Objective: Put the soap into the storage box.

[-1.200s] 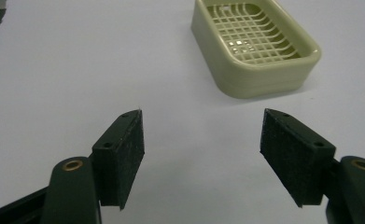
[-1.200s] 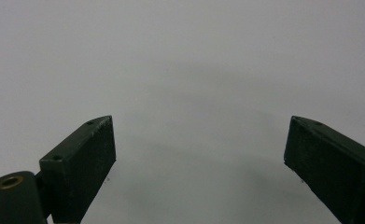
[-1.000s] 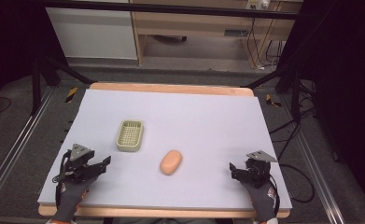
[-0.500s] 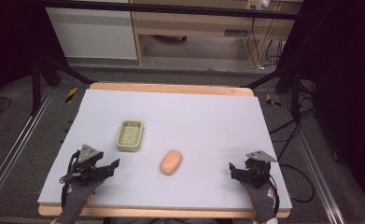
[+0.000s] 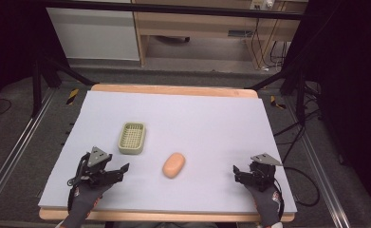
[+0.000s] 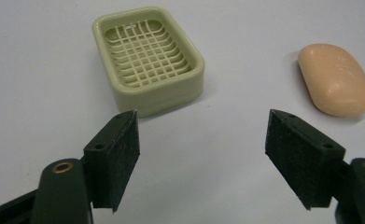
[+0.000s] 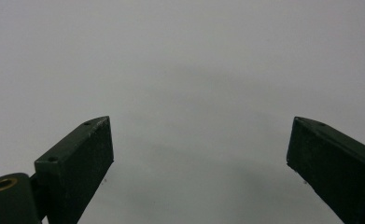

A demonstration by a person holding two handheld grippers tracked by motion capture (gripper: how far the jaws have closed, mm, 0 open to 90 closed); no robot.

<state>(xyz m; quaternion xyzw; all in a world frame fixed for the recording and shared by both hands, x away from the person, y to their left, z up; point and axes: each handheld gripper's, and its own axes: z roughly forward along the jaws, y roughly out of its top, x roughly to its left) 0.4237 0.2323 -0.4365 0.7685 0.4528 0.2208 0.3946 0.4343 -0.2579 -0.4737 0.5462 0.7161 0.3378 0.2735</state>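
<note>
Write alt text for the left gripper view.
Open left gripper, two black padded jaws spread wide and holding nothing, over a pale table. Beyond them sit an empty pale green plastic soap dish with a grid floor and, apart to its right, a peach oval soap bar.

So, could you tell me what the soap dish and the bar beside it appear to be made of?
The soap dish looks like moulded plastic: pale green, smooth, slightly glossy, with a thin grid insert and rounded rim. The bar looks like solid soap: peach, matte to waxy, with soft rounded edges and faint surface specks. It could conceivably be a plastic dummy; the look alone leaves that open.
</note>
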